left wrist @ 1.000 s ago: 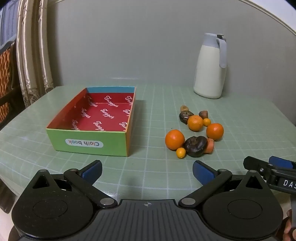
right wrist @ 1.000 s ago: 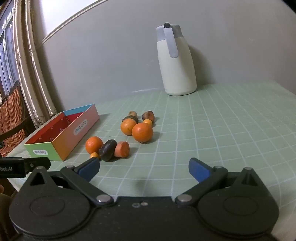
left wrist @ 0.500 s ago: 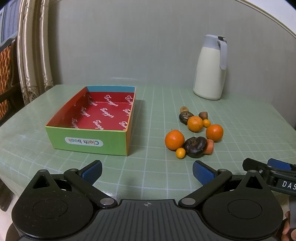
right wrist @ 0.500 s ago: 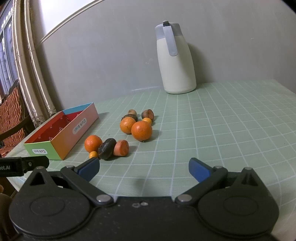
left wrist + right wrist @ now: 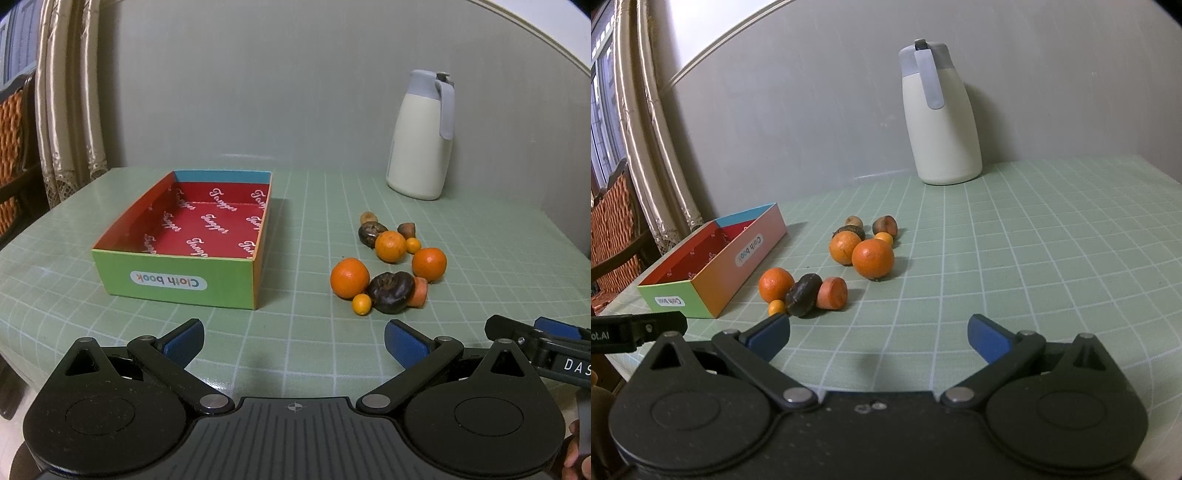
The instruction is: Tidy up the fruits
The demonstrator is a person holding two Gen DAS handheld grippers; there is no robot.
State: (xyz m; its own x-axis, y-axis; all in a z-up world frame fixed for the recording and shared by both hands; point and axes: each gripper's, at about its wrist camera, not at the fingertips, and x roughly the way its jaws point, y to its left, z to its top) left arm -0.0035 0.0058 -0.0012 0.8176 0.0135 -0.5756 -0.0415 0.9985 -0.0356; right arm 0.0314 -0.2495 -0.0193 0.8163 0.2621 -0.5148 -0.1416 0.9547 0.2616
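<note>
spanning both views, a table [image 5: 480,236] under a pale green cloth with a white grid, set against a grey wall. next in size, a cream jug [image 5: 419,136] with a grey lid and handle, upright at the far edge by the wall, well apart from the fruit. then a shallow cardboard box [image 5: 173,282], open-topped, with a green front wall printed "cloth book" (the lettering reads upside down from the left wrist), red printed lining, blue far wall; it holds no fruit. left gripper [image 5: 293,338], low over the near table edge, jaws spread wide with nothing between the blue pads, box ahead to its left and fruit ahead to its right. right gripper [image 5: 877,338], likewise spread wide and holding nothing, fruit ahead and slightly left. fruit cluster, loose on the cloth just right of the box: nearest orange [image 5: 349,277], touching a dark wrinkled fruit [image 5: 391,292] that leans against a carrot-coloured stub [image 5: 419,292]; a second orange [image 5: 429,263] beside the stub; a third orange [image 5: 390,246] farther back, against another dark fruit [image 5: 370,233]. smaller items: a brown nut-like piece [image 5: 407,230], a tan one [image 5: 368,217] at the far end, a small kumquat [image 5: 361,304] at the near edge touching the nearest orange, and a second kumquat [image 5: 413,245] between the third orange and the brown piece.
</note>
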